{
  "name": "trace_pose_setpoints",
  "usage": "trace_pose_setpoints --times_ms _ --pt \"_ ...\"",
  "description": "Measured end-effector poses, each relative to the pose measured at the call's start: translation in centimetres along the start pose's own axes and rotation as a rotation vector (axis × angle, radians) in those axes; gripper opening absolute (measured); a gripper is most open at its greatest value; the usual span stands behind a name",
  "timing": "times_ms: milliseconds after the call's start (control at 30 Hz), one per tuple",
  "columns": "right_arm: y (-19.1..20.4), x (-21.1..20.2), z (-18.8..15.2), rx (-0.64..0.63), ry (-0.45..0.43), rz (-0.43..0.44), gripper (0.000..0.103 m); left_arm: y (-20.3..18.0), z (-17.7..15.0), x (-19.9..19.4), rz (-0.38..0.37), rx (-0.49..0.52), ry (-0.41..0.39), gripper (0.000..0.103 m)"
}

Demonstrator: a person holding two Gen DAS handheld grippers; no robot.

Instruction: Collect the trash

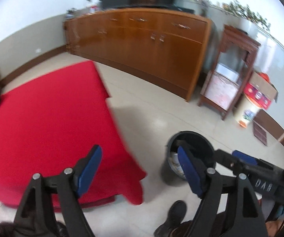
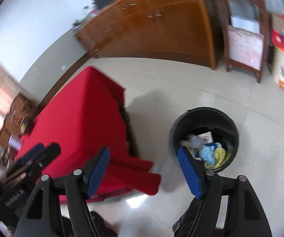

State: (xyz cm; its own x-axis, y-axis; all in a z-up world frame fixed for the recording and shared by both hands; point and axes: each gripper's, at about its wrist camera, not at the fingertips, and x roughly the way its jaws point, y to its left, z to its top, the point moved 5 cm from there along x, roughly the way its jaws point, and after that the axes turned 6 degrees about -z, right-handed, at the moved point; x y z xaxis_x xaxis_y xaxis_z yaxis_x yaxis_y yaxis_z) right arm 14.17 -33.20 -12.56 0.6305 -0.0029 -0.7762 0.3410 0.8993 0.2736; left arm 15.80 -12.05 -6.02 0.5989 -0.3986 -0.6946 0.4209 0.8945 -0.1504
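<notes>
Right wrist view shows your right tool (image 2: 143, 169) with its blue pads spread wide and nothing between them; it tilts down over the bin (image 2: 183, 122), which is why the camera looks straight into the bin's mouth; your left tool (image 1: 140, 172) is likewise open and empty, hanging over the edge of the red-covered table (image 1: 43, 122) with the bin just to its right; both tools sit close side by side, each showing at the edge of the other's view, which suits a pair that shares one drop point; the trash (image 2: 207, 148), a heap of pale blue, yellow and paper scraps, lies inside the bin on the tiled floor (image 2: 181, 83); the bin stands just off the table's corner, I judge so that anything cleared from the cloth needs only a short carry; no trash shows on the red cloth from either view, though blur hides detail; beyond stand a wooden cabinet (image 1: 142, 45) and a small stand (image 1: 231, 67).
</notes>
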Motion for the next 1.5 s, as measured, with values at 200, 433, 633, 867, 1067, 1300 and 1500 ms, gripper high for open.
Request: trace_pose_setpoints --times_ms 200,433,633,867,1067,1300,1500 --pt "5.7 -6.1 -5.0 -0.129 -0.076 -0.052 0.081 2.3 -2.0 -7.3 0.103 -0.029 -0.107 0.098" --pt "9.7 -13.4 -8.0 -0.247 -0.215 -0.096 0.086 3.8 -4.3 -12.2 0.138 -0.095 -0.148 0.102" --pt "12.1 -16.8 -8.0 -0.261 -0.305 -0.071 0.090 4.8 -5.5 -14.6 0.209 -0.123 -0.187 0.102" --pt "14.5 -17.0 -7.4 -0.286 -0.318 -0.050 0.090 5.7 -6.0 -15.0 0.236 -0.147 -0.199 0.102" --pt "14.7 -17.0 -7.4 -0.284 -0.322 -0.060 0.090 5.8 -6.7 -15.5 0.247 -0.148 -0.200 0.102" --pt "14.7 -17.1 -7.4 -0.285 -0.323 -0.062 0.090 6.0 -6.7 -15.8 0.249 -0.149 -0.210 0.102" --pt "14.6 -17.0 -7.4 -0.282 -0.320 -0.059 0.090 5.9 -6.8 -15.9 0.251 -0.150 -0.213 0.102"
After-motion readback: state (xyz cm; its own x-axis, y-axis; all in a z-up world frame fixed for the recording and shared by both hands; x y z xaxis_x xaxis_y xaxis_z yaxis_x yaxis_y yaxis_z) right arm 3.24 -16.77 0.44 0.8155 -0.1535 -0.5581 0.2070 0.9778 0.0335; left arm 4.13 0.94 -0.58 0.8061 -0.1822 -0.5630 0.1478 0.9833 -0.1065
